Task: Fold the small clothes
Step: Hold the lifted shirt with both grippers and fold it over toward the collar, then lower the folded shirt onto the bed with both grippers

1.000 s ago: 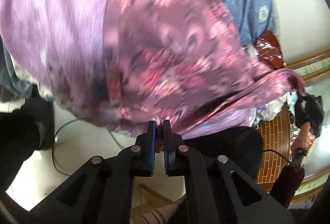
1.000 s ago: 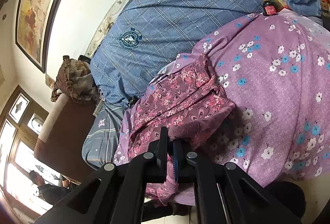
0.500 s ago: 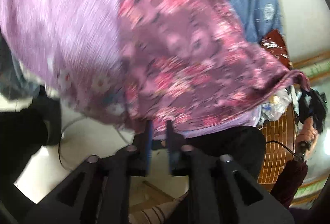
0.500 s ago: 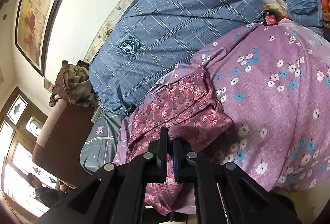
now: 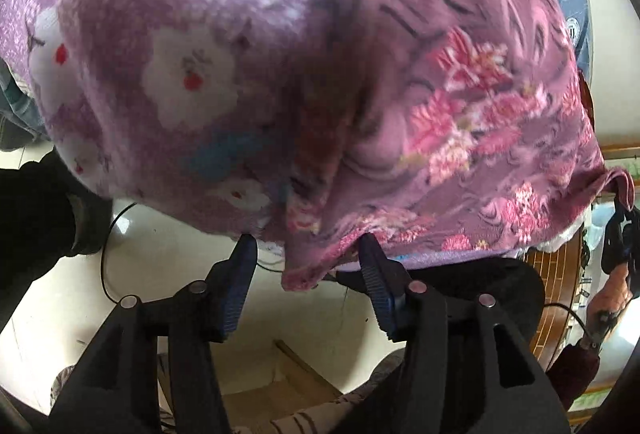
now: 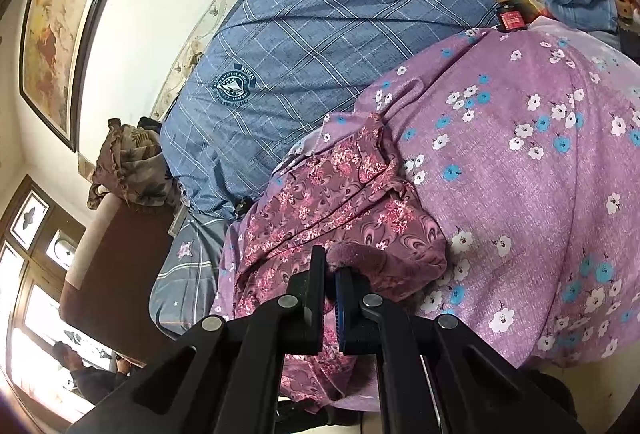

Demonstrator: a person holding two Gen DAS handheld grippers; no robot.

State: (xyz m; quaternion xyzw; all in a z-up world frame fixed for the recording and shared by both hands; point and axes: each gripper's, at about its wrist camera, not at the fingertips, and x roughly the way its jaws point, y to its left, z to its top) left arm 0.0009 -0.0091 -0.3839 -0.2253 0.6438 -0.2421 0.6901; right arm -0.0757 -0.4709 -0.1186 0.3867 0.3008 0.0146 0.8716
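So in your left wrist view, your left gripper (image 5: 306, 248) had its jaws spread wide, nothing pinched between them. The floral garment (image 5: 460, 122), that maroon fabric with pink flowers, filled the right half of the frame and hung off the edge of the bed, with one corner of its hem dangling right in the gap between your two fingers (image 5: 240, 274). I couldn't tell whether the right finger's tip was actually touching the hem or just sitting close to it. Left of the garment you had the purple flowered blanket (image 5: 160, 46), really close to the lens and blurry. Under the fingers there was pale floor (image 5: 168, 266) with a thin black cable (image 5: 105, 266) looping across it.

Over in your right wrist view, your right gripper (image 6: 330, 274) was pressed together on a bunched fold of the same floral garment (image 6: 340, 202). The garment lay rumpled on the purple flowered blanket (image 6: 540, 194), near the bed's edge, stretching away from your fingers toward the blue plaid cover (image 6: 320, 34) behind it. A framed painting (image 6: 64, 18) hung on the wall at the left, and a wadded brownish cloth (image 6: 128, 162) sat on top of a dark headboard-looking thing below it. A small red bottle (image 6: 511, 19) stood near the top right, just past the blanket.
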